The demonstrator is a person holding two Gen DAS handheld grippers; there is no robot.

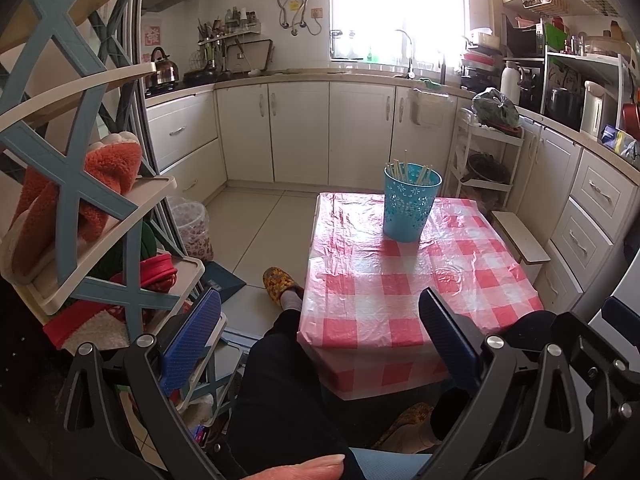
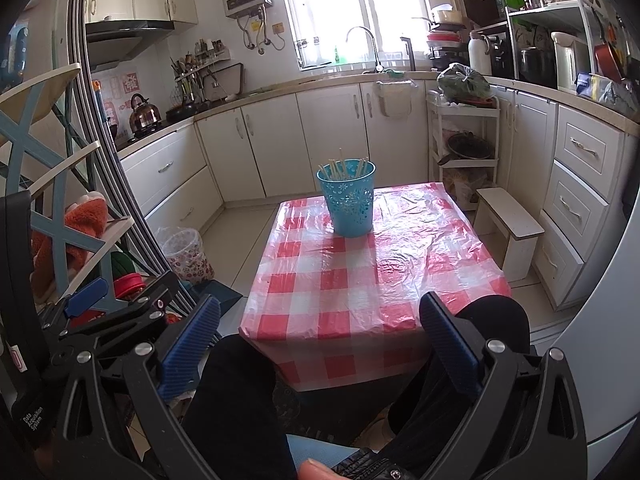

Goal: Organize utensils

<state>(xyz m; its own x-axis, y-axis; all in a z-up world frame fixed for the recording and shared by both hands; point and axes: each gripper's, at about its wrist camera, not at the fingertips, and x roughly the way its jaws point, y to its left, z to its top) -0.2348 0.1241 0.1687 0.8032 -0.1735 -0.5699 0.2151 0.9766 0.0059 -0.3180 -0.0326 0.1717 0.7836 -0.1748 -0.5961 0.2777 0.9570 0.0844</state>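
Both grippers are held low at the near edge of the tabletop [image 2: 384, 280], above the person's dark-trousered legs [image 1: 280, 380]. Left gripper [image 1: 320, 332]: jaws spread wide, nothing btwn the blue pads. Right gripper [image 2: 320, 336]: same, jaws wide apart w/ nothing in them. The tabletop wears a red-and-white check cloth under clear plastic film. The blue perforated holder [image 2: 349, 198] stands upright near the far edge, toward the far-left corner in the right wrist view, well apart from both grippers. A bundle of pale chopsticks [image 2: 344, 168] stands in it, tips poking above the rim. A small white stool [image 2: 510, 220] sits on the floor just beside the right edge. A patterned waste bin [image 2: 186, 254] stands on the floor off the left edge.
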